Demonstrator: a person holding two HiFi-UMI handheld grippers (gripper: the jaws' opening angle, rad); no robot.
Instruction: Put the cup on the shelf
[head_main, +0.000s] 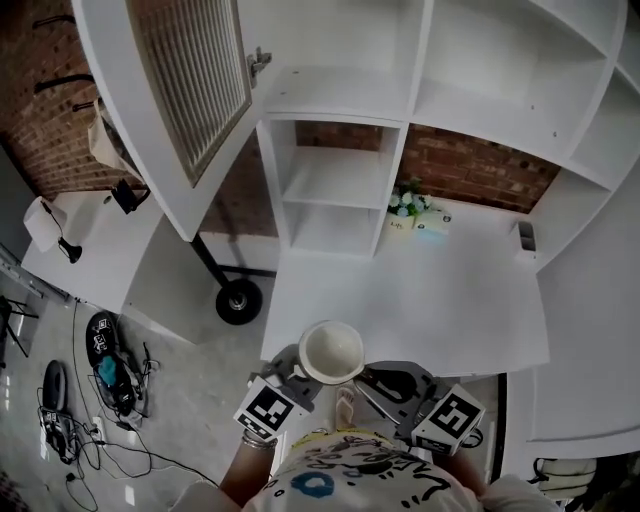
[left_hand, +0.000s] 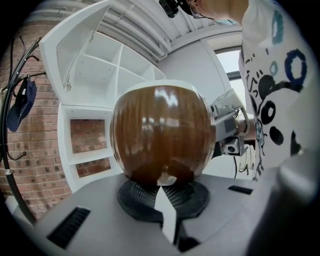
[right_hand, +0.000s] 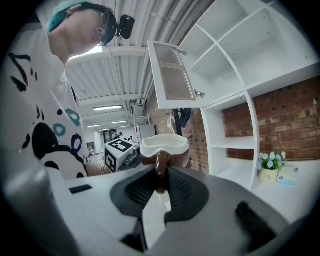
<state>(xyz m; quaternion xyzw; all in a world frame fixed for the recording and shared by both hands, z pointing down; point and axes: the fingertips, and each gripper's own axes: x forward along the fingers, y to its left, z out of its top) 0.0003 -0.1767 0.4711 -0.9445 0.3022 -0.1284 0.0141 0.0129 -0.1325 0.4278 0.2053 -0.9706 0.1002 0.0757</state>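
The cup is round-bellied, with a glossy dark brown outside marked by faint vertical streaks, a creamy white inside and a white rim. From the head view it appears empty. It sits upright in the air between the two grippers, close to the person's chest at the near edge of the white surface. It is well apart from the white shelf unit at the back.

The right gripper has its jaws pinched on the cup's brown handle, which runs down between the dark pads.

The left gripper has its jaws drawn together, leaving only a thin slit with nothing in it. The cup's rounded wall sits right at their tips, which are mirrored in the glaze.

A small pot of flowers stands on the surface beside the shelf's lower compartments.
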